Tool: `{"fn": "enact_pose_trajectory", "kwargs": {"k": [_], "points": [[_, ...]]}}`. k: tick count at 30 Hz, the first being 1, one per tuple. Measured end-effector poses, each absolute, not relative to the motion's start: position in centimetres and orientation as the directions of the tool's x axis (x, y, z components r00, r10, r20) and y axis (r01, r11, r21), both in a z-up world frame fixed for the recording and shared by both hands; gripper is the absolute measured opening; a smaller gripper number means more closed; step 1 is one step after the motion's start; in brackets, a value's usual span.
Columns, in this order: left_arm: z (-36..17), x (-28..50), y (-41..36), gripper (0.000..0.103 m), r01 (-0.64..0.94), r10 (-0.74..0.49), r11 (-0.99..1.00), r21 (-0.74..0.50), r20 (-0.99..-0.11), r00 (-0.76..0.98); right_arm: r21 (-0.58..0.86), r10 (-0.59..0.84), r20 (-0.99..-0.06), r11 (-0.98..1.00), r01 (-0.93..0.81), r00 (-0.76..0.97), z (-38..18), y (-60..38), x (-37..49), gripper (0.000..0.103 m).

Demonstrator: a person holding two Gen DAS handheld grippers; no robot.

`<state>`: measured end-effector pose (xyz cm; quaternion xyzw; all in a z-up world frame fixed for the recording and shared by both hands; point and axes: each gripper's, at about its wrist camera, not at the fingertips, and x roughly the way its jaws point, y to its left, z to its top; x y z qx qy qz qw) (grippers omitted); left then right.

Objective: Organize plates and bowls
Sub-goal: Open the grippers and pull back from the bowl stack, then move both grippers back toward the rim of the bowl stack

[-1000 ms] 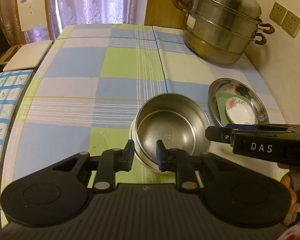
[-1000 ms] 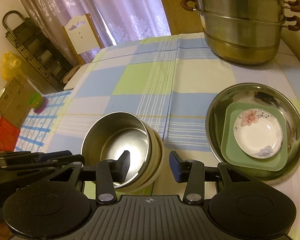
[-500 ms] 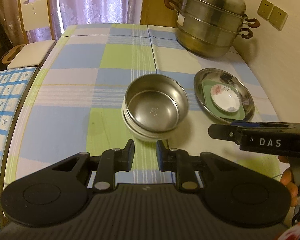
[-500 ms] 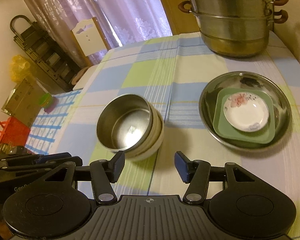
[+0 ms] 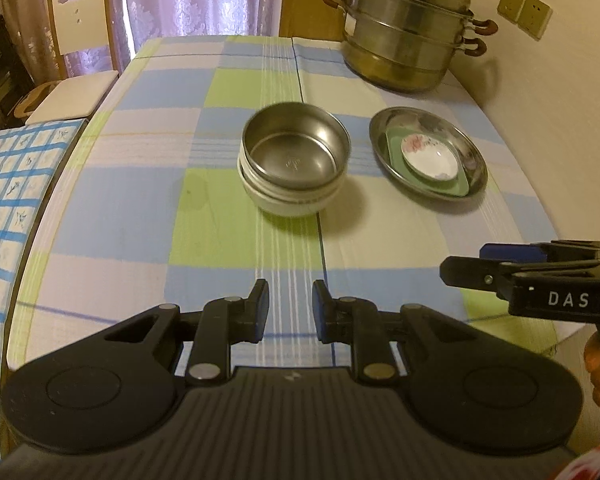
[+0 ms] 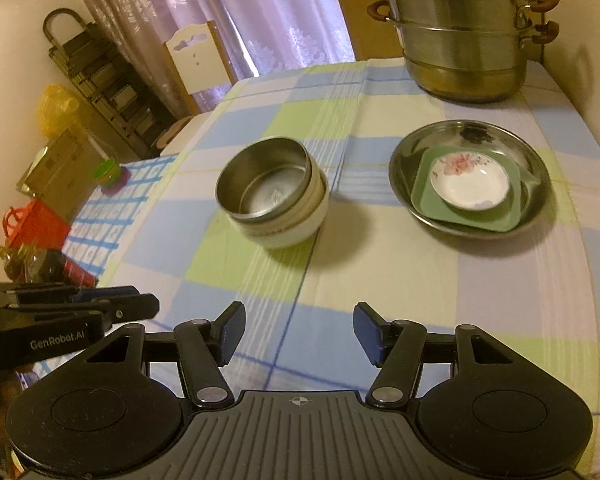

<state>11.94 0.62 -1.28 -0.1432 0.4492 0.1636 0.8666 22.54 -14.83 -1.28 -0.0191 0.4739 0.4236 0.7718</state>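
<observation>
Mid-table, a steel bowl (image 5: 296,152) sits nested in a white bowl (image 5: 288,200); to its right, a steel plate (image 5: 428,152) holds a green dish (image 6: 466,204) and a floral saucer (image 6: 470,184). Near the table edge, the left gripper (image 5: 287,310) hangs with jaws slightly apart and nothing between them, while the right gripper (image 6: 298,332), pointing downward, is opening on nothing.

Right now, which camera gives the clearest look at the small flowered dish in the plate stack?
The right wrist view: the flowered dish sits nearer and its whole rim and pink flower show. The left wrist view shows the same dish smaller and more foreshortened, off to the right.
</observation>
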Motion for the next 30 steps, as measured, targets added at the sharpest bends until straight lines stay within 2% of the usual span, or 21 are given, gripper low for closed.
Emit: {"fn": "enact_pose_trajectory", "kwargs": {"k": [17,30], "points": [[-1.9,9.9,-5.4,0.02,-0.41,0.148,0.907,-0.1,-0.835,0.531,0.294,0.564,-0.8,0.666,-0.685,0.205,-2.4,-21.2,19.7,0.06],[-1.9,9.6,-9.1,0.02,-0.424,0.169,0.902,-0.088,-0.829,0.532,0.308,0.581,-0.789,0.656,-0.689,0.201,-2.4,-24.9,19.6,0.06]]}}
